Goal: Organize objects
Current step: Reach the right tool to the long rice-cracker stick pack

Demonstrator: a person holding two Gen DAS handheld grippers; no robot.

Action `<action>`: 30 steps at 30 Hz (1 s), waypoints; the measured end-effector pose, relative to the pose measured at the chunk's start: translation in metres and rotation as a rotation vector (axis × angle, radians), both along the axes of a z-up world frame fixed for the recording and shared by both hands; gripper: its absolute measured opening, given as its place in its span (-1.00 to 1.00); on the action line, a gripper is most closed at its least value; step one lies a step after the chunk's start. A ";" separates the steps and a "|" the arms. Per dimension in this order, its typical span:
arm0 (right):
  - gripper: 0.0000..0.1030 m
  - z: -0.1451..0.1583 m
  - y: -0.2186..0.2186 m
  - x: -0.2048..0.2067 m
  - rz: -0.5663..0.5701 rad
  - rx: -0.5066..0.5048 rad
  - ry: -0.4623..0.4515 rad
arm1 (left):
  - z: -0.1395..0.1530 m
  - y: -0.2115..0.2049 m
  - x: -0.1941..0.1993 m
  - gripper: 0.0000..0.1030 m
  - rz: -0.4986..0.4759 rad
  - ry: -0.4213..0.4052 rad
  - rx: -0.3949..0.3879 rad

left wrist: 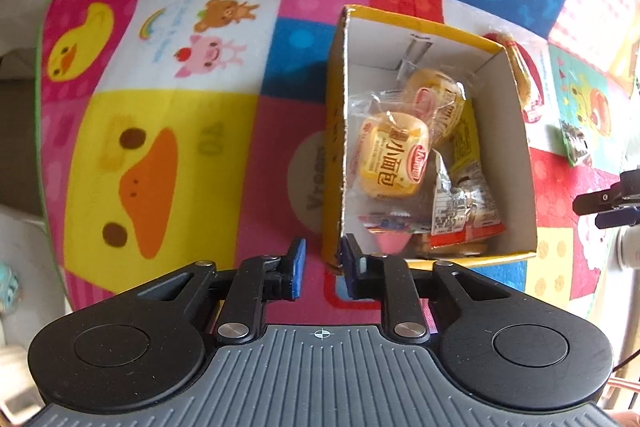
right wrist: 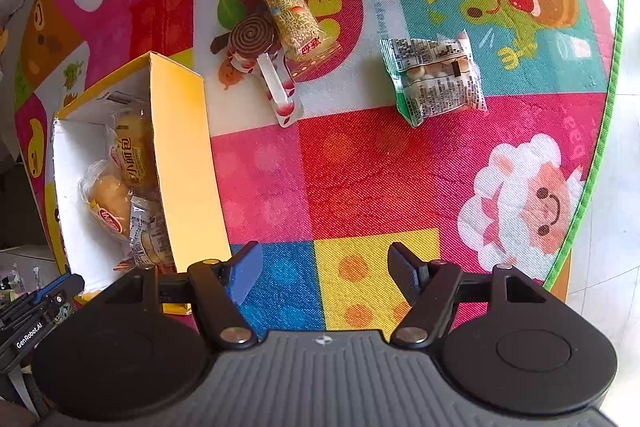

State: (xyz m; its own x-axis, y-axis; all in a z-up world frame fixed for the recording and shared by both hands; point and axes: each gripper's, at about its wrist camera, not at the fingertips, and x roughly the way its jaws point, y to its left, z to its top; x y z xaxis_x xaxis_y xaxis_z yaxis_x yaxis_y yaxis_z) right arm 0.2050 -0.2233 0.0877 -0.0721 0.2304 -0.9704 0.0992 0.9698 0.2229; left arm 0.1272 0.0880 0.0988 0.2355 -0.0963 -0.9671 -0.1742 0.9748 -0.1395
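Note:
A yellow cardboard box (left wrist: 516, 131) with a white inside stands on the play mat; it also shows in the right wrist view (right wrist: 180, 147). It holds several wrapped snacks, among them yellow bread buns (left wrist: 394, 159). My left gripper (left wrist: 322, 269) is open and empty, just in front of the box's near corner. My right gripper (right wrist: 326, 277) is open wide and empty above the mat, right of the box. On the mat ahead lie a rice cracker roll (right wrist: 290, 13), a swirl lollipop (right wrist: 254, 37) and a green snack bag (right wrist: 434, 75).
The colourful cartoon play mat (right wrist: 360, 163) covers the floor, with a green edge (right wrist: 600, 131) at the right and pale floor tiles beyond. The right gripper's tip (left wrist: 608, 203) shows at the left wrist view's right edge.

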 end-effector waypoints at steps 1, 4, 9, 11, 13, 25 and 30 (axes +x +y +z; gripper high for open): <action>0.35 0.000 0.001 0.000 0.001 0.002 -0.001 | -0.001 0.001 0.000 -0.49 0.002 0.000 -0.001; 0.35 0.001 0.005 -0.002 0.008 0.006 -0.004 | -0.001 0.001 0.002 -0.62 -0.006 0.005 -0.008; 0.36 0.001 0.005 -0.002 0.004 -0.003 -0.004 | -0.002 -0.005 0.002 -0.82 -0.041 -0.014 -0.016; 0.36 0.001 0.004 -0.002 0.007 -0.008 -0.004 | -0.001 -0.007 0.001 -0.84 -0.052 -0.025 -0.018; 0.36 -0.001 0.002 -0.002 0.008 -0.014 -0.003 | 0.000 -0.009 0.000 -0.85 -0.074 -0.032 -0.011; 0.36 -0.007 0.011 0.048 0.215 -0.150 -0.127 | -0.001 -0.012 -0.001 -0.87 -0.043 -0.029 0.005; 0.36 -0.014 0.015 0.082 0.266 -0.167 -0.164 | -0.013 -0.015 0.007 -0.87 -0.006 -0.001 0.029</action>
